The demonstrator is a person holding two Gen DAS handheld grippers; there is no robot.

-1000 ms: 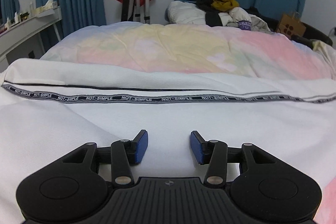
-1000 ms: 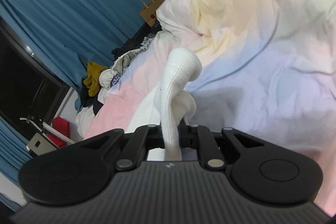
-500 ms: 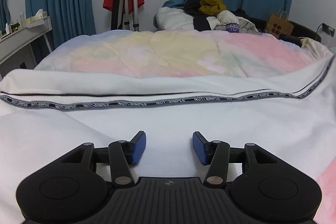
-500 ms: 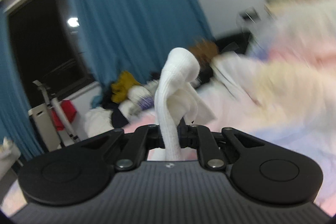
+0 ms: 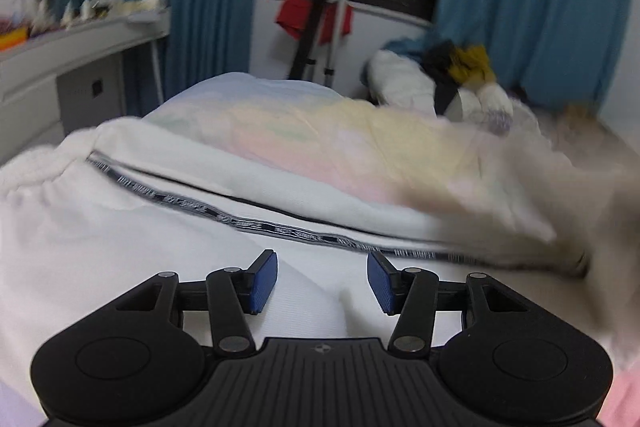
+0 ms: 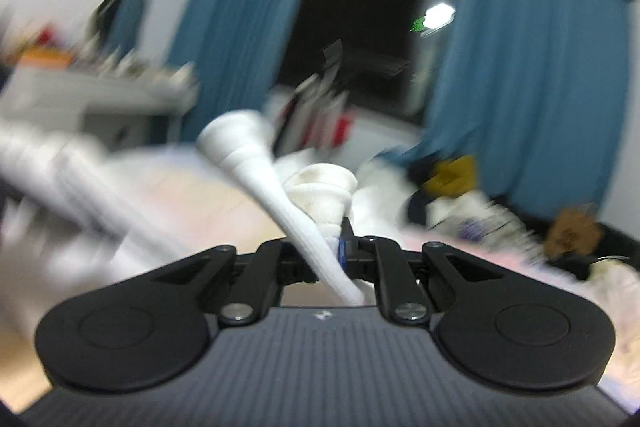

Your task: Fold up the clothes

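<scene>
White knit garment (image 5: 120,239), black lettered tape trim along one seam, spread flat on the bed. One bunched ribbed end (image 6: 288,195) lifted, pinched upright, blurred.

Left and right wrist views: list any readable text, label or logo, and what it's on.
Nothing reads cleanly in either view.
Lettered black tape along the white garment: repeating white print, too blurred to read.
Small round emblem on the left gripper body: a mark, no letters.
Small mark on the right gripper body: blurred.
Purple print on a garment in the clothes pile: unreadable.
</scene>
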